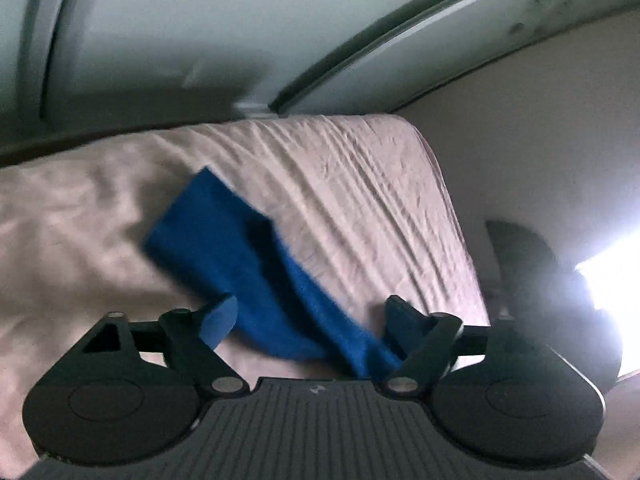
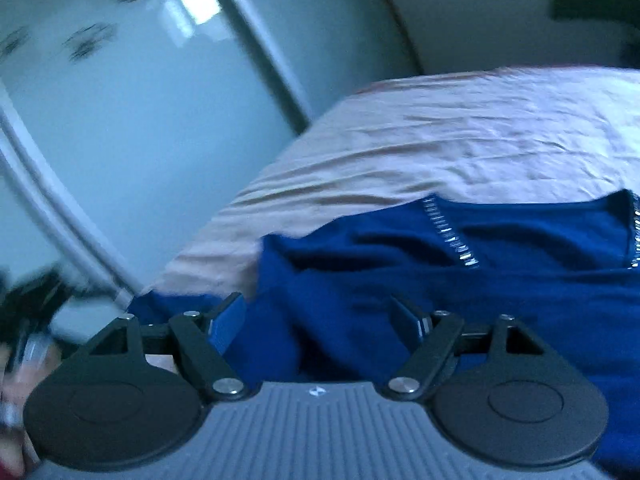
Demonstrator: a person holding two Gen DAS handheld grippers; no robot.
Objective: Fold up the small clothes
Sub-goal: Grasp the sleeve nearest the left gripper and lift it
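Note:
A blue garment lies on a bed with a wrinkled beige sheet [image 1: 360, 184]. In the left wrist view a long blue sleeve [image 1: 248, 264] runs from the sheet's middle down between the fingers of my left gripper [image 1: 308, 312], which is open; the cloth passes close to the right finger. In the right wrist view the garment's body [image 2: 460, 280], with a silver zipper [image 2: 448, 232], spreads under and ahead of my right gripper [image 2: 324, 312], which is open just above the cloth. The sheet [image 2: 440, 140] extends behind it.
Pale wardrobe doors [image 1: 160, 40] stand behind the bed, also in the right wrist view [image 2: 140, 120]. The bed's right edge drops off toward a bright window glare [image 1: 608, 280]. Blurred dark objects [image 2: 32, 320] sit at the lower left beside the bed.

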